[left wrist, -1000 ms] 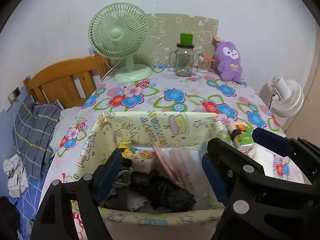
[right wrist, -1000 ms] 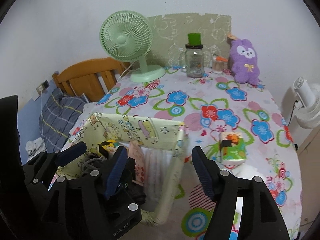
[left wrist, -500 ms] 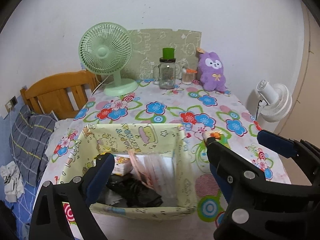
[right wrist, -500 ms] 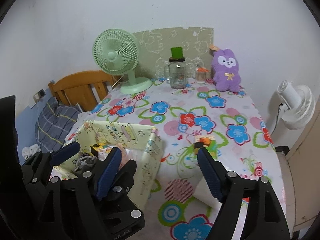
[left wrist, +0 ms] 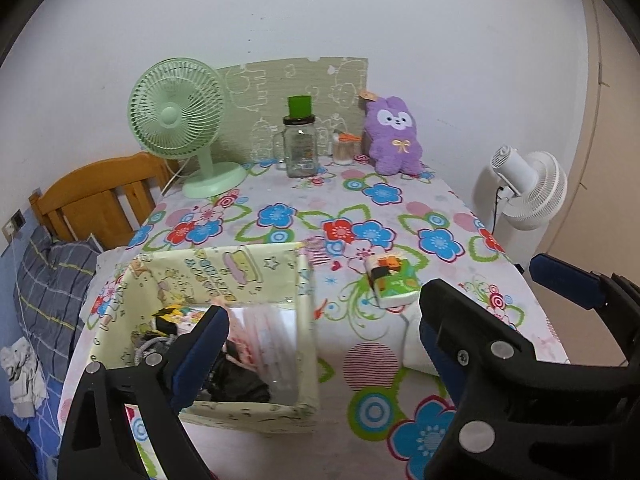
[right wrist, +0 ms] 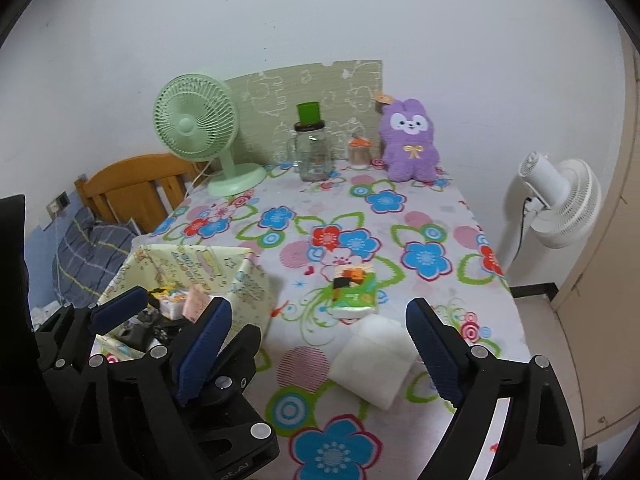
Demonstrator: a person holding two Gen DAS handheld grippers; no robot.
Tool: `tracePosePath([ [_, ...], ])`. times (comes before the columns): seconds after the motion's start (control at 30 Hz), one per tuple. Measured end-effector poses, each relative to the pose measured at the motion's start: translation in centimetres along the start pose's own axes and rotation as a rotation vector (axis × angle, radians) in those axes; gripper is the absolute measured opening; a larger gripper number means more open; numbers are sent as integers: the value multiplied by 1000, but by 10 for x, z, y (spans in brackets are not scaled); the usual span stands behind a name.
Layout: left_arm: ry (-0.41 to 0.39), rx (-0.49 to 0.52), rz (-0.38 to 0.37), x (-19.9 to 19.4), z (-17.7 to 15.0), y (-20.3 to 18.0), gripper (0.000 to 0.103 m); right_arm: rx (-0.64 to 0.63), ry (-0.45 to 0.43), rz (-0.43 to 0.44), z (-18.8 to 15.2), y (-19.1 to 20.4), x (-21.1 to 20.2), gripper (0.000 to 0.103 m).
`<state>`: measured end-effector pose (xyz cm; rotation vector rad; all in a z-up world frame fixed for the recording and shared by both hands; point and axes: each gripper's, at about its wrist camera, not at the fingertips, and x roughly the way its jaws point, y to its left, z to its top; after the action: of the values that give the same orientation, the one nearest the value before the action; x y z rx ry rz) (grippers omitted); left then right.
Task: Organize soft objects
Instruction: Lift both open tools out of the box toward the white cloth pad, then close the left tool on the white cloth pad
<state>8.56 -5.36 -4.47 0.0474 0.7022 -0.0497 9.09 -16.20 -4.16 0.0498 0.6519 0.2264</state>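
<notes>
Jaws come first from where you stand: your left gripper [left wrist: 320, 360] is spread wide with nothing between its blue pads, hanging over the near right corner of the yellow fabric box [left wrist: 224, 276], and your right gripper [right wrist: 316, 344] is empty too, its jaws opening at this moment, with the folded white cloth [right wrist: 372, 364] lying on the desk [right wrist: 440, 216] in the gap between them, touched by neither pad. That cloth lies flat near the front edge of the flowered desk cover, a rough rectangle whose long axis runs from near right to far left in the right wrist view. Just beyond it, almost touching its far edge, sits the green tissue pack [right wrist: 354, 286], also flat, its long axis pointing away from you toward the back wall, with its orange and black print at the far end. To the left of both stands the box, open at the top, holding dark items, a clear bag and a small printed packet; what they are you cannot tell exactly. Well beyond, along the back edge of the desk, stand the green fan [right wrist: 200, 124], the glass jar [right wrist: 314, 152] with a green cup on its lid, a small orange-capped container [right wrist: 360, 152], and the purple plush rabbit [right wrist: 410, 140], upright and facing you against the wall.
</notes>
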Motion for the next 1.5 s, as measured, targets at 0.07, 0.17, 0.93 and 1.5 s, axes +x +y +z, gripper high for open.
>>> tracePosePath([
  [0.07,1,8,-7,1,-1,-7,97,8,-1,-8,-2,-7,-1,91],
  [0.17,31,11,-28,4,-2,-14,97,21,1,-13,-6,-16,-3,92],
  [0.93,121,82,-105,40,-14,-65,97,90,72,-91,-27,-68,18,92],
  [1.5,204,156,-110,76,-29,-82,96,119,174,-110,-42,-89,55,91],
])
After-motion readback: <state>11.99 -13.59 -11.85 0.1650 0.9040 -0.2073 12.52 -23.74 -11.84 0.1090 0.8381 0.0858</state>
